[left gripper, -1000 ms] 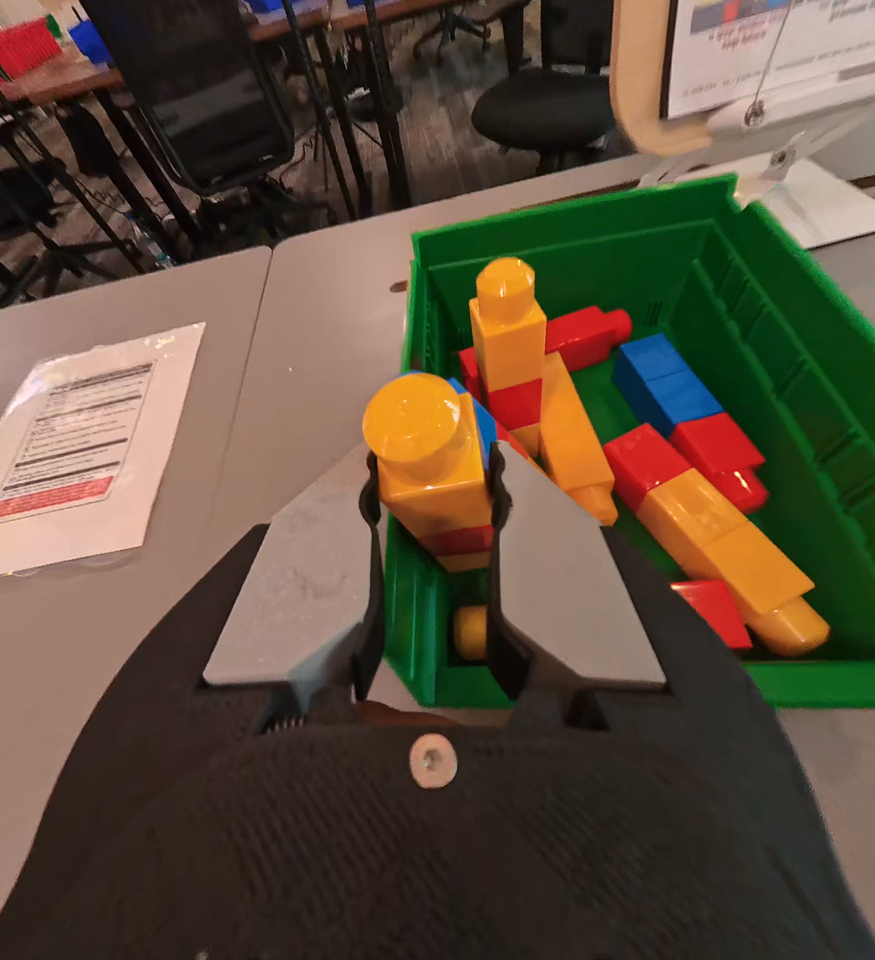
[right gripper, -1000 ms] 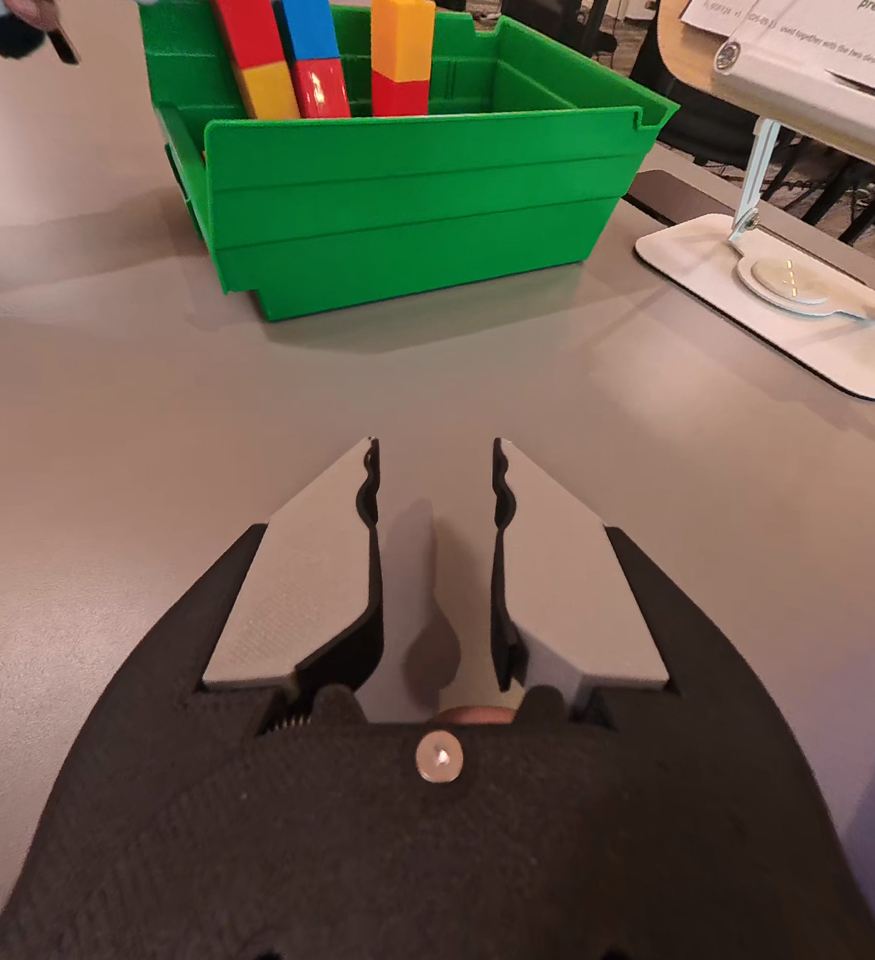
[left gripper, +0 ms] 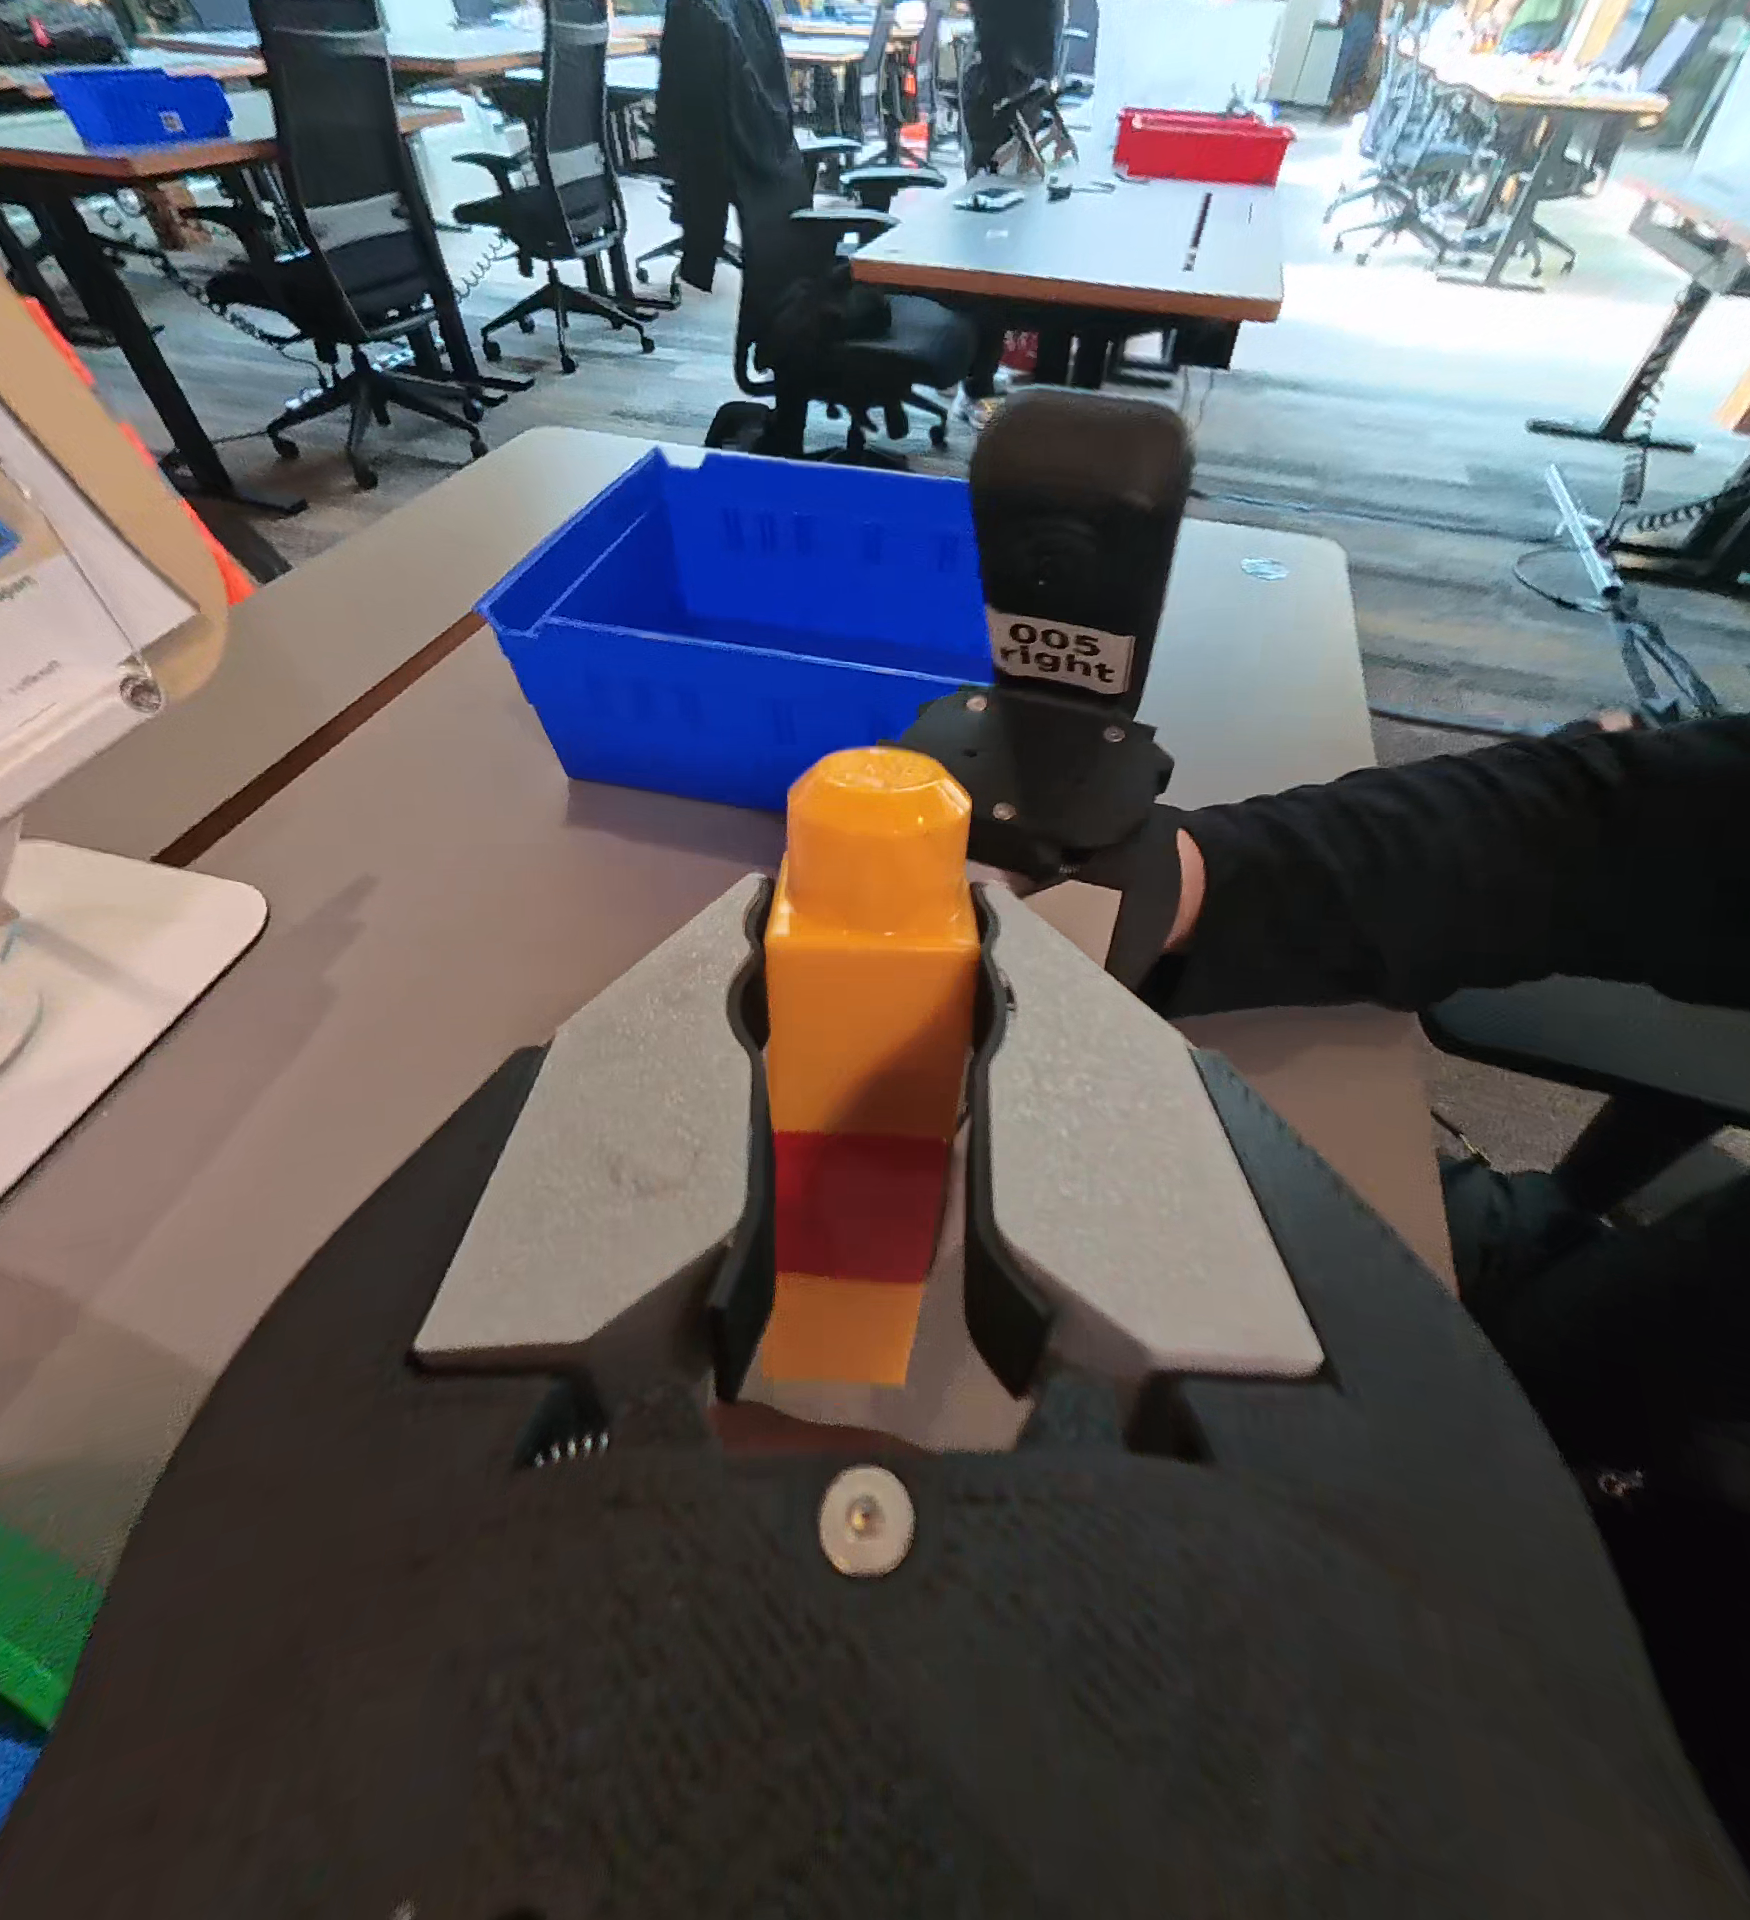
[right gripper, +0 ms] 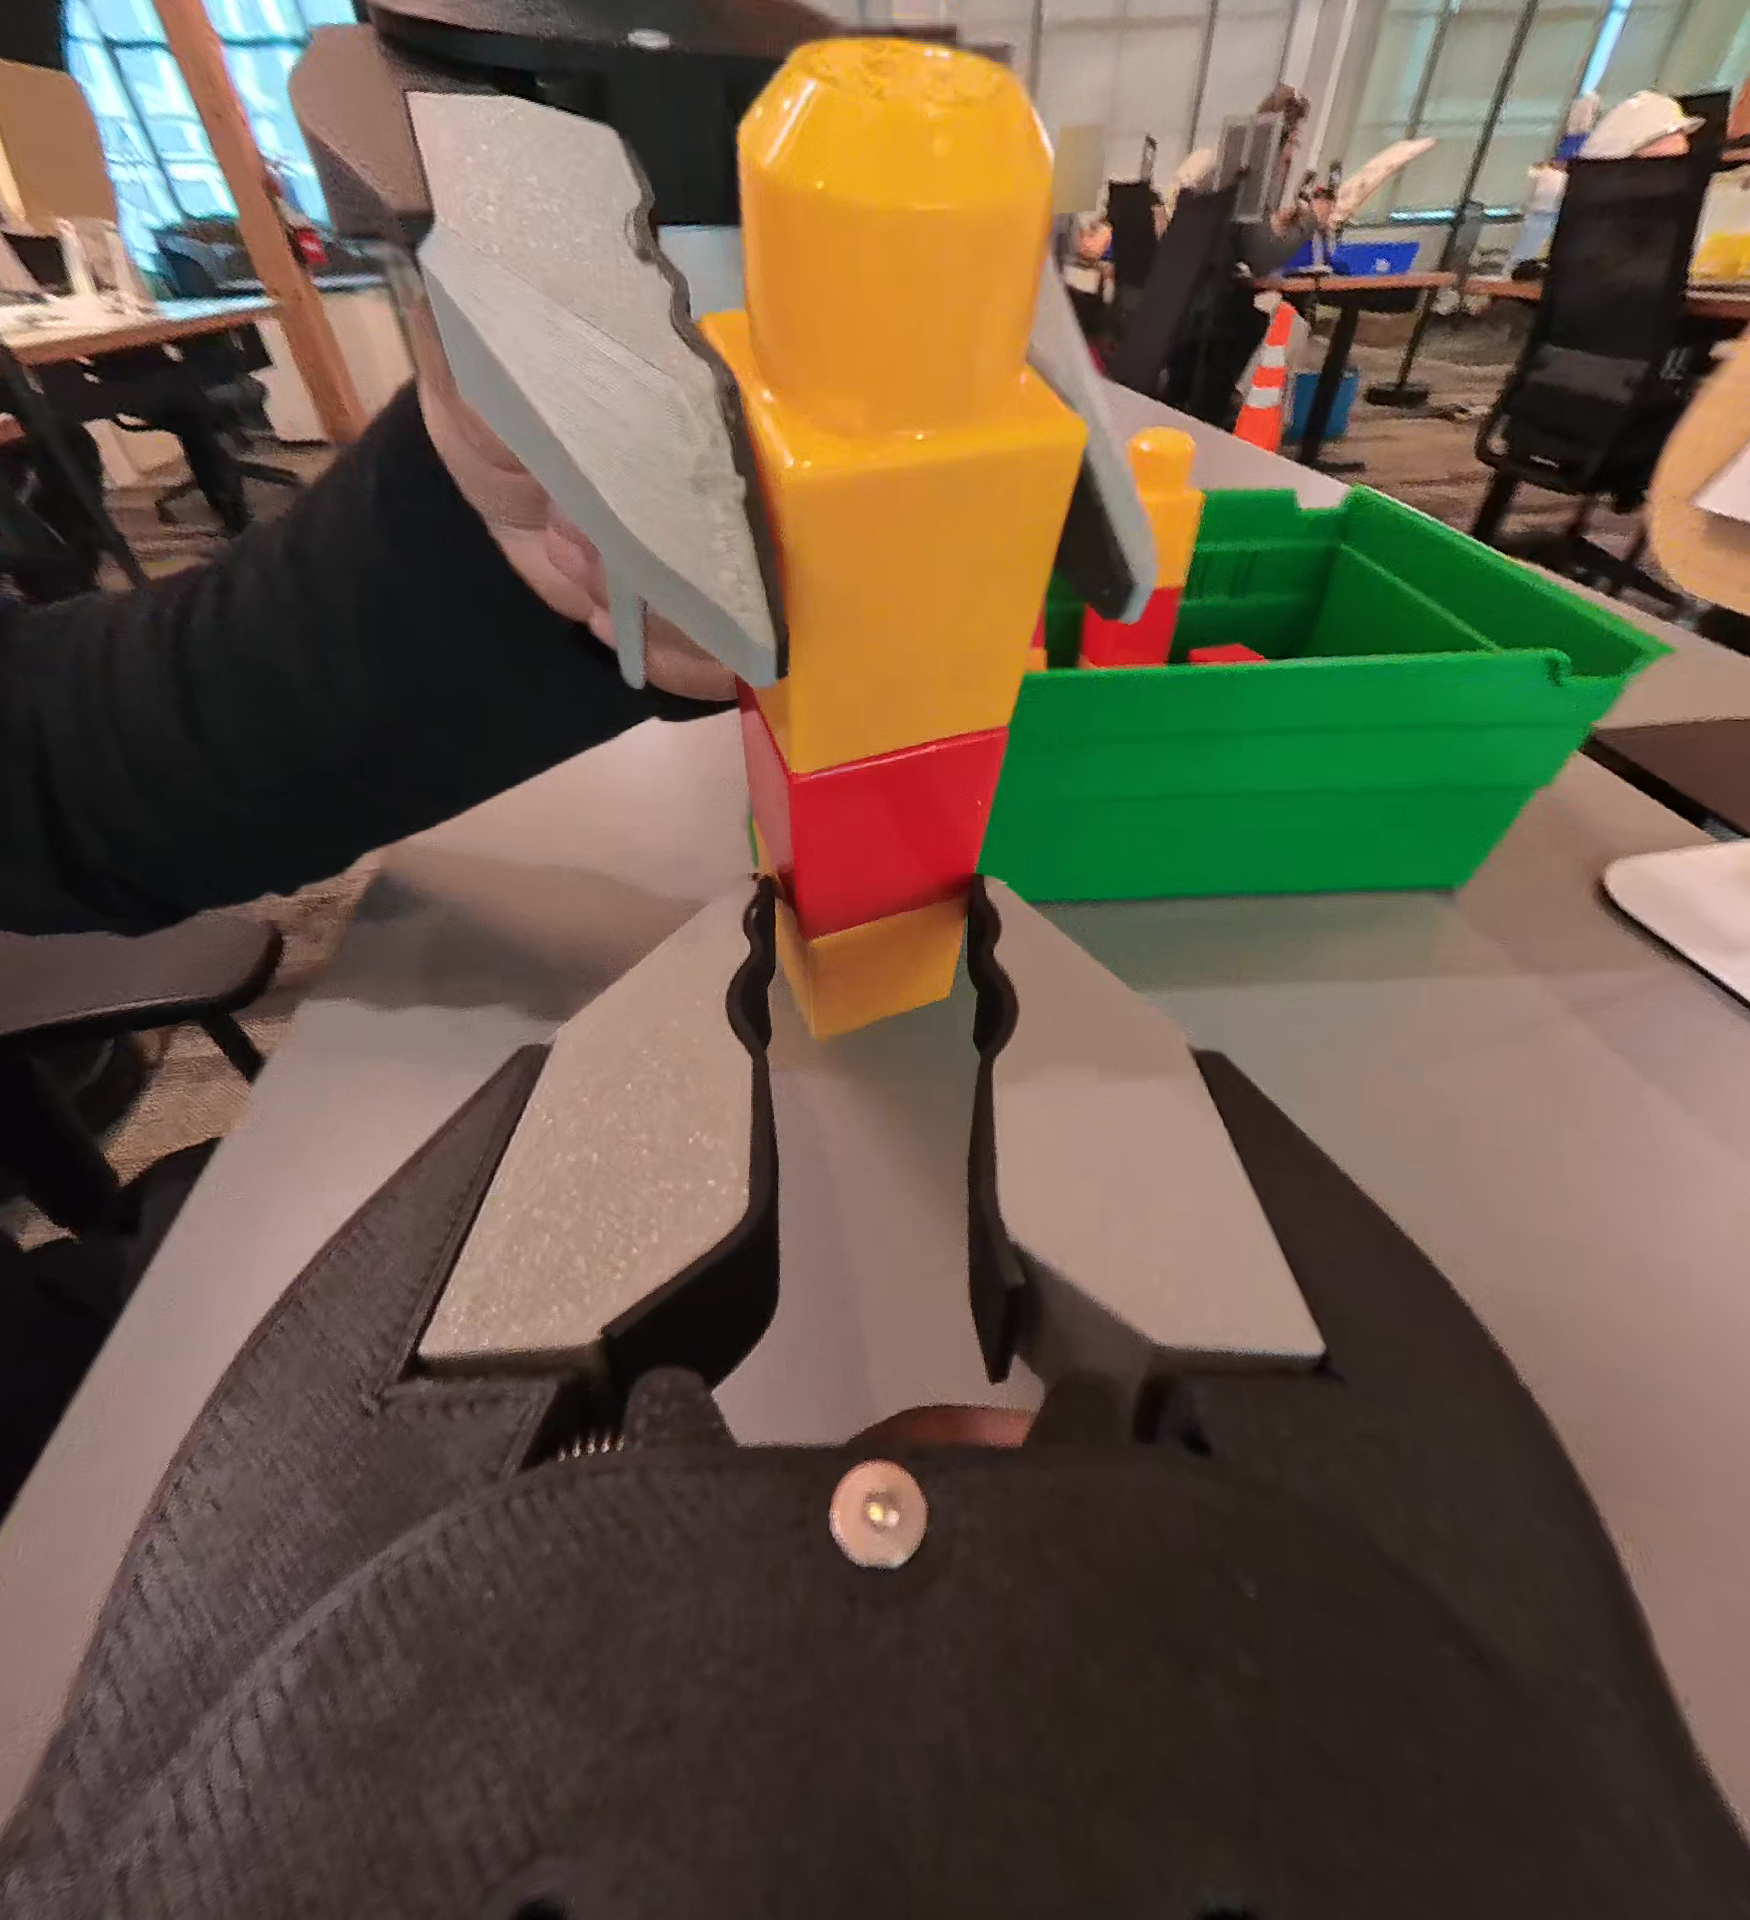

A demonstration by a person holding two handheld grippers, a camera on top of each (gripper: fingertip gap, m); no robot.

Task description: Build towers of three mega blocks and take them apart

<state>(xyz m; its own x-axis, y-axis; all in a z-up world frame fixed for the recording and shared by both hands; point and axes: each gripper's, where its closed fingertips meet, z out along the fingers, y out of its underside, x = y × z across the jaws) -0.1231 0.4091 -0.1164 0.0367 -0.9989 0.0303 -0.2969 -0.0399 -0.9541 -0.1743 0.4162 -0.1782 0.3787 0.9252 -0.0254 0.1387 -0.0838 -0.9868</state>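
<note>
A three-block tower (left gripper: pixel 866 1081), with yellow on top, red in the middle and yellow at the bottom, is shown held in the air above the grey worktop (left gripper: pixel 455 935); it serves as the landmark.

Left of the tower in the left wrist view, a white stand (left gripper: pixel 71 935) with a sheet is seen on the worktop. The left claw (left gripper: pixel 871 935) is closed on the tower's top yellow block (left gripper: pixel 871 997), both pads being pressed against its sides. Behind the tower a blue bin (left gripper: pixel 746 644) is set on the worktop. Just behind and to the right of the tower, the right claw's black body is seen, carried by a hand (left gripper: pixel 1188 883) in a dark sleeve.

In the right wrist view, the left claw's grey fingers (right gripper: pixel 590 395) are seen clamped on either side of the top block (right gripper: pixel 902 540). At the tower's base, the right claw (right gripper: pixel 871 935) is closed narrowly about the bottom yellow block (right gripper: pixel 871 977), its tips level with the seam under the red block (right gripper: pixel 881 821); the pads lie against the block's sides. Behind and to the right of the tower, a green bin (right gripper: pixel 1266 790) holding further blocks (right gripper: pixel 1151 540) is seen.
</note>
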